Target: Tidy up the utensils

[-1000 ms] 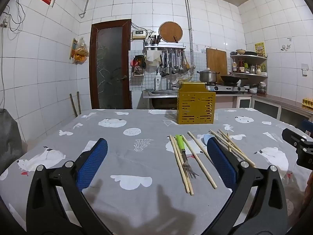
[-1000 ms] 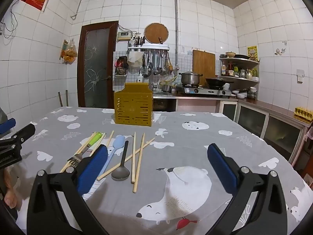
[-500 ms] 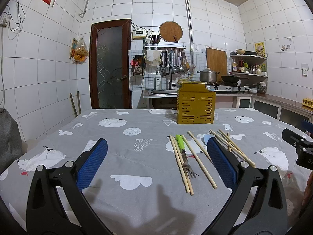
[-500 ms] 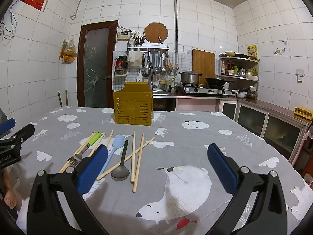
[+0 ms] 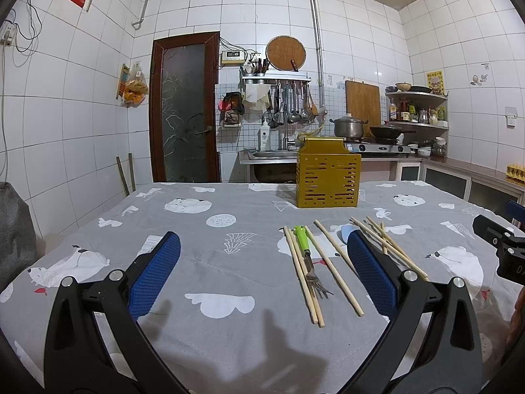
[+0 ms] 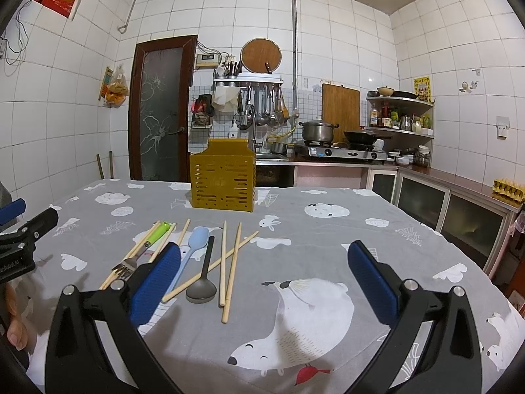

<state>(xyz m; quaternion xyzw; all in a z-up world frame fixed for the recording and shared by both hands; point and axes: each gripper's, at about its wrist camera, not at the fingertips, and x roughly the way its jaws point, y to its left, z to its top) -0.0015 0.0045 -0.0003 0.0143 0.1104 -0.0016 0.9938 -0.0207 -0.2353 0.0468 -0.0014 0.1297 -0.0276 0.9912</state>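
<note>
A yellow slotted utensil holder point(image 5: 328, 179) stands upright on the table; it also shows in the right wrist view point(image 6: 223, 182). Loose utensils lie in front of it: a green-handled fork point(image 5: 306, 252) point(image 6: 144, 248), several wooden chopsticks point(image 5: 303, 275) point(image 6: 229, 262), a light blue spoon point(image 6: 193, 251) and a dark spoon point(image 6: 203, 279). My left gripper point(image 5: 261, 269) is open and empty, hovering left of the fork. My right gripper point(image 6: 262, 275) is open and empty, with the utensils at its left finger.
The table point(image 5: 229, 298) has a grey cloth with polar bear prints. Behind it are a kitchen counter with a sink and stove point(image 6: 341, 154), a brown door point(image 5: 185, 108) and low cabinets point(image 6: 459, 207) on the right.
</note>
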